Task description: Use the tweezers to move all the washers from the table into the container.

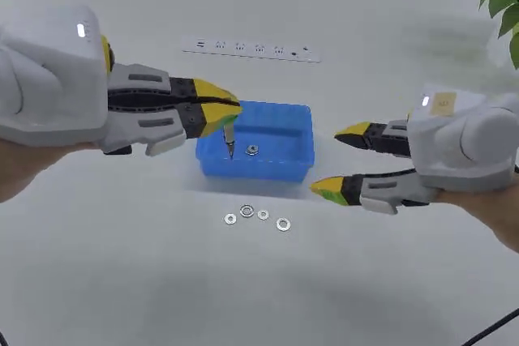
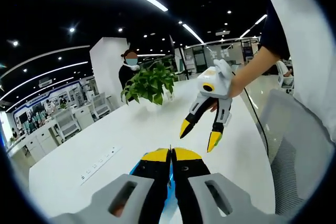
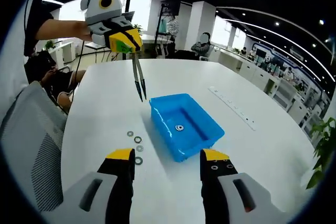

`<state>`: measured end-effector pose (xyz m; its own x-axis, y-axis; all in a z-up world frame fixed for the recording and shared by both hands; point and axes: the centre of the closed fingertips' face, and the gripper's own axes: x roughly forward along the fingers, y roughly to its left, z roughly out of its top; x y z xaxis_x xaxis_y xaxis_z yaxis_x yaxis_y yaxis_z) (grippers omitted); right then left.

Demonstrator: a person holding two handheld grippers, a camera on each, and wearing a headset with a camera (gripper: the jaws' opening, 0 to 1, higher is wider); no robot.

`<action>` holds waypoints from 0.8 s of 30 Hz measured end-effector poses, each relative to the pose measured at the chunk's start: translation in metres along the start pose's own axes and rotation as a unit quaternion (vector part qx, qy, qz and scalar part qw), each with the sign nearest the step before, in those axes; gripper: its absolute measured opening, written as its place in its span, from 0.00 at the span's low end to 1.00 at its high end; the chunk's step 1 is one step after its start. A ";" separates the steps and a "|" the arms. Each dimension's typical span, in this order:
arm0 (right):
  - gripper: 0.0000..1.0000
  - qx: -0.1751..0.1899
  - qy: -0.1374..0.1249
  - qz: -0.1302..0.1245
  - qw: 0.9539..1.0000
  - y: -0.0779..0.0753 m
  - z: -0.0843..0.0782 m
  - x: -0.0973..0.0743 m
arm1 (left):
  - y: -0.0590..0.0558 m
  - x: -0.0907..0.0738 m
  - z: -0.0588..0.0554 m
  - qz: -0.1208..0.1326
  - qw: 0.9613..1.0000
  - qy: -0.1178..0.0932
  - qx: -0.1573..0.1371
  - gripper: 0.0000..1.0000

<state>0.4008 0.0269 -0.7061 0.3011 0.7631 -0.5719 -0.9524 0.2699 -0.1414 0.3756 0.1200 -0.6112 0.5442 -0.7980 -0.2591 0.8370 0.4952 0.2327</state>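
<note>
Tweezers [image 1: 229, 142] over the container [image 1: 293, 166]
Left gripper [image 1: 223, 111], held level, clamps the tweezers pointing down; right gripper [image 1: 328, 160] hangs wide-jawed just beside the container.

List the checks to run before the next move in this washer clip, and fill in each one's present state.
1. Grip on the tool: the left gripper is shut on the tweezers. Ok.
2. Tweezer tips empty, above the container: the tips are too small to judge. Cannot tell.
3. Drop landed: one washer lies inside the container. Ok.
4. Table free of washers: four washers lie in front of the container. Not ok.
5. Right gripper out of the way: it is open, beside the container, apart from the four washers. Ok.
</note>
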 end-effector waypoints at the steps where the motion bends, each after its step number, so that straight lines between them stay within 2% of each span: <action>1: 0.53 0.006 -0.001 0.000 1.000 0.003 -0.003 -0.003 | -0.002 0.000 -0.002 0.000 1.000 0.002 -0.001 0.05; 4: 0.56 0.013 0.001 0.003 1.000 0.011 -0.010 -0.008 | -0.007 -0.003 -0.007 0.003 1.000 0.006 -0.001 0.05; 10: 0.67 0.029 -0.005 0.001 1.000 0.019 -0.019 -0.013 | -0.020 -0.003 -0.023 0.002 1.000 0.015 -0.020 0.05; 12: 0.70 0.032 -0.004 0.005 0.999 0.022 -0.022 -0.013 | -0.022 -0.002 -0.028 0.004 0.999 0.013 -0.033 0.05; 14: 0.72 0.032 -0.002 0.011 0.999 0.027 -0.025 -0.013 | -0.023 -0.001 -0.033 0.006 0.999 0.012 -0.045 0.05; 19: 0.80 0.045 -0.002 0.010 0.999 0.031 -0.033 -0.010 | -0.026 0.003 -0.042 0.006 0.999 0.016 -0.048 0.05; 21: 0.84 0.046 0.000 0.019 0.999 0.035 -0.035 -0.008 | -0.026 0.004 -0.046 0.005 0.998 0.017 -0.053 0.05; 24: 0.86 0.044 0.004 0.024 0.999 0.040 -0.039 -0.007 | -0.026 0.004 -0.049 0.005 0.998 0.007 -0.066 0.05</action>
<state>0.3592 0.0098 -0.7393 0.2545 0.7724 -0.5820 -0.9580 0.2835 -0.0428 0.3586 0.1205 -0.6646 0.5524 -0.7882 -0.2712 0.8314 0.5446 0.1108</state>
